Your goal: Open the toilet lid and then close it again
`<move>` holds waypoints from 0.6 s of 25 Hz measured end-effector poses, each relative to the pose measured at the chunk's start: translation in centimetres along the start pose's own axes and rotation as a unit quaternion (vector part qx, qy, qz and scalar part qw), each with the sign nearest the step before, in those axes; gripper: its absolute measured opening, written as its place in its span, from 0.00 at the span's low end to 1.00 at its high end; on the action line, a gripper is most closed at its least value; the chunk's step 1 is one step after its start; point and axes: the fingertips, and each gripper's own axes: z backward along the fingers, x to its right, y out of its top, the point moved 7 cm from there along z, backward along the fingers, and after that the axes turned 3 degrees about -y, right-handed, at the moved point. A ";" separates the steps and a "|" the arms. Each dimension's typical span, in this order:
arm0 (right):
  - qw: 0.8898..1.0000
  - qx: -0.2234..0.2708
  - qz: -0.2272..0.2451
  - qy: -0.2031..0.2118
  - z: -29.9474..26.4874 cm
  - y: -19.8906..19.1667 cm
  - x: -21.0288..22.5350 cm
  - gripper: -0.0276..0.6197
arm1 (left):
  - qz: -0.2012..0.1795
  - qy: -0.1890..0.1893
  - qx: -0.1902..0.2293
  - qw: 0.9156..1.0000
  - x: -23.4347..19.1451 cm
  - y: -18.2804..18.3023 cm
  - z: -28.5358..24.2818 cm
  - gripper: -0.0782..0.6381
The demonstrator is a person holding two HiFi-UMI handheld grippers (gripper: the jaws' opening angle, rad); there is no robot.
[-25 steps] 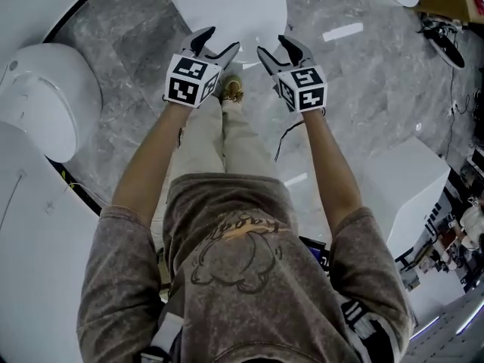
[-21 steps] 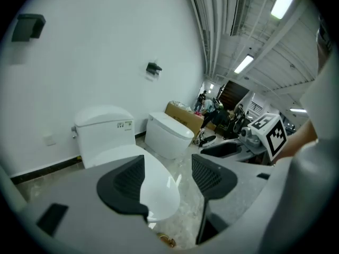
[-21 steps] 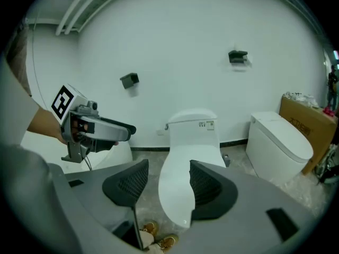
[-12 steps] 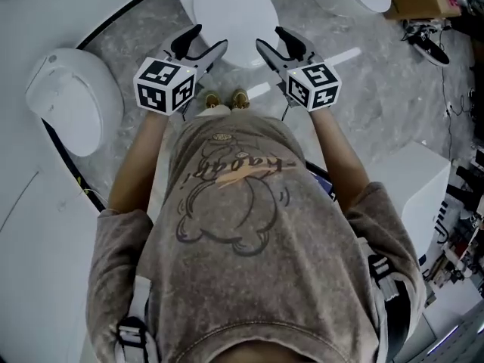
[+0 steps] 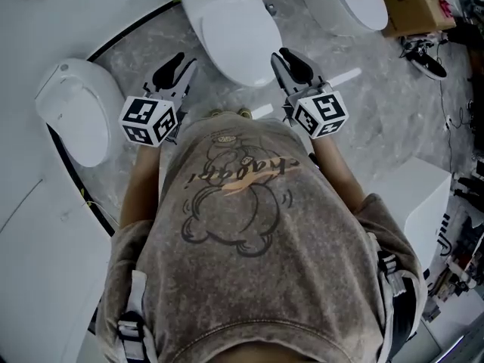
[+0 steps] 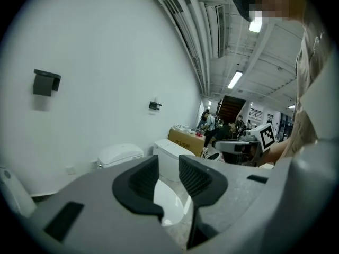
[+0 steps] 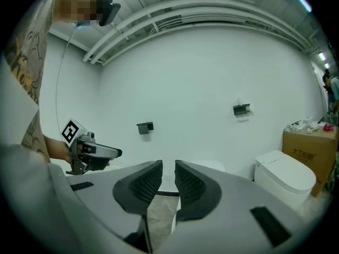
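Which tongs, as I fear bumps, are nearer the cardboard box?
Right. The right tongs lie lower left of the cardboard box; the left tongs lie farther, past the toilet. Both have just been closing, empty.

**A:** Anyone make out the middle toilet (image 5: 238, 32) in the head view? Its tank runs off the top edge, so the back's a mystery.

**B:** Yep, same for the toilet at upper right (image 5: 344, 2) and the cardboard box (image 5: 412, 2). Both get chopped by the top edge, and the box print's too small to read.

**A:** The person's torso (image 5: 242, 225) covers the legs too, only the shoe tips (image 5: 243, 113) peek out.

**B:** And the clutter (image 5: 461, 240) at the right edge? Tiny, no clue. The people (image 6: 209, 121) mid-frame in the left gripper view are just specks.
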 end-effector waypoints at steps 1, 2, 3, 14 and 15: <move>1.000 0.001 0.003 -0.006 -0.1 -0.1 0.1 0.17 | 0.003 0.003 0.006 1.000 -0.3 -0.1 0.2 0.24; 1.000 0.001 0.007 -0.012 -0.2 -0.2 0.2 0.15 | 0.004 0.006 0.015 1.000 -0.5 -0.2 0.3 0.18; 1.000 0.000 0.012 -0.016 -0.3 -0.3 0.3 0.14 | 0.002 0.008 0.025 1.000 -0.6 -0.2 0.4 0.14; 0.999 -0.009 0.016 -0.031 -2.3 -2.3 0.5 0.09 | -0.007 0.042 0.069 0.997 -1.0 -1.7 -1.5 0.12; 0.999 -0.009 0.015 -0.031 -2.4 -2.3 0.5 0.09 | -0.005 0.043 0.070 0.997 -0.9 -1.7 -1.6 0.12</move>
